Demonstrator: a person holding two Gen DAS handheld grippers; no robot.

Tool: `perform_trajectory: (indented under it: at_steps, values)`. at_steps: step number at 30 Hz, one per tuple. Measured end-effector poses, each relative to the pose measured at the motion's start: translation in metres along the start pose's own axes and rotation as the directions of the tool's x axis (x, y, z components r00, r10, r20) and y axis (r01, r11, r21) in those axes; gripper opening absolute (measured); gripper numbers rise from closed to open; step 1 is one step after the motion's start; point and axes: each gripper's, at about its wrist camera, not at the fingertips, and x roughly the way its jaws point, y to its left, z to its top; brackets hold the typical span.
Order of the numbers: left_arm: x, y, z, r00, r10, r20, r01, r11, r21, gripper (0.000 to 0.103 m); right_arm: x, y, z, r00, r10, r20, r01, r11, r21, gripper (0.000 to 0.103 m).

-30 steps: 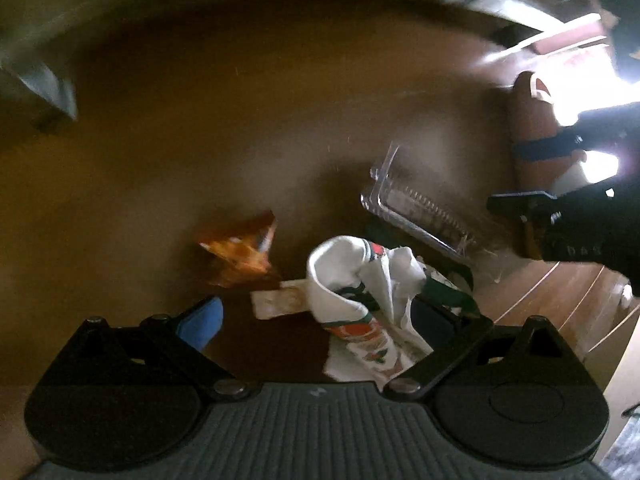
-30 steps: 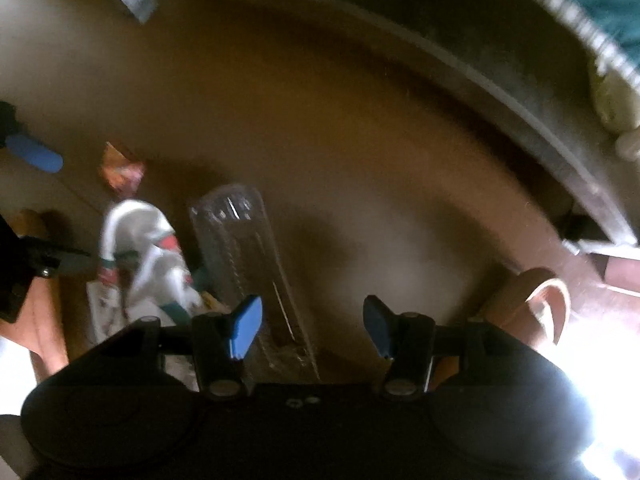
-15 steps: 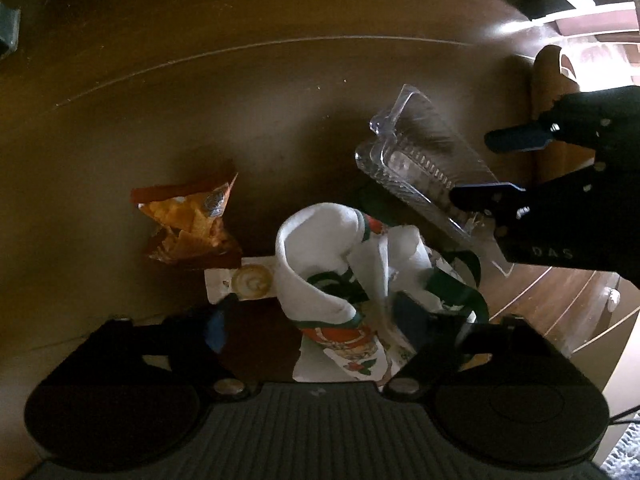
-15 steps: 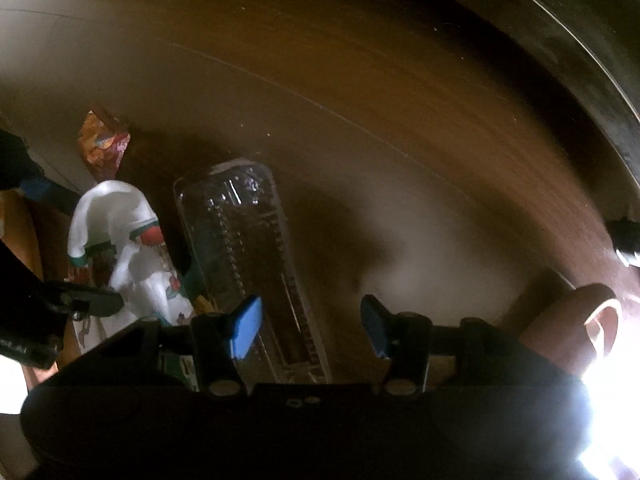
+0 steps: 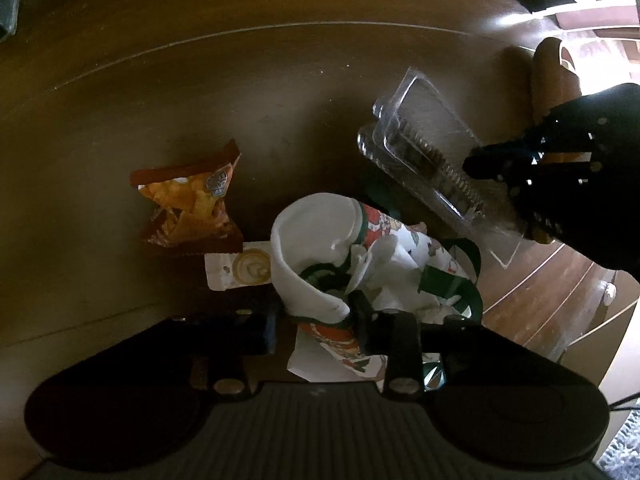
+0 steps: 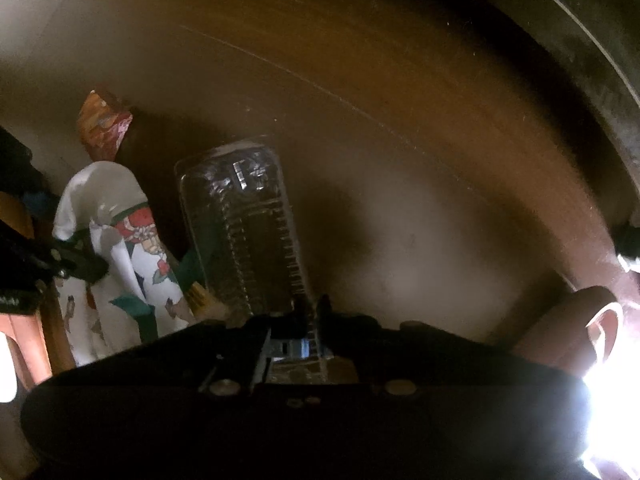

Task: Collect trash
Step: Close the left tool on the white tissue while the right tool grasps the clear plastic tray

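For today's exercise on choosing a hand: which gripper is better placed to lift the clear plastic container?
Right. The right gripper has its fingers closed on the clear plastic container; the left gripper is at the paper cup.

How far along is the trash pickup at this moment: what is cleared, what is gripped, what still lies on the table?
Nothing looks cleared; no bin is in view. In hand: the left gripper is closed on the paper cup, and the right gripper is closed on the near end of the clear plastic container. Left on the wooden table: the chip bag, the small sachet and the crumpled napkin.
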Motion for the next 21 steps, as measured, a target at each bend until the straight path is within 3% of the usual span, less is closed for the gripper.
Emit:
perform_trajectory:
  at_steps: [12,21]
  values:
    - [-0.049,0.001,-0.014,0.996,-0.016,0.085,0.017,1.000,-0.007,0.028,-0.041,-0.003,-0.004,0.997,-0.028,0.072,0.030,0.999,-0.030,0.000]
    - [-0.069,0.031,-0.011,0.987,0.071,0.147,-0.062,0.996,-0.064,0.028,-0.058,0.003,-0.001,0.995,-0.045,0.092,0.045,0.999,0.001,0.000]
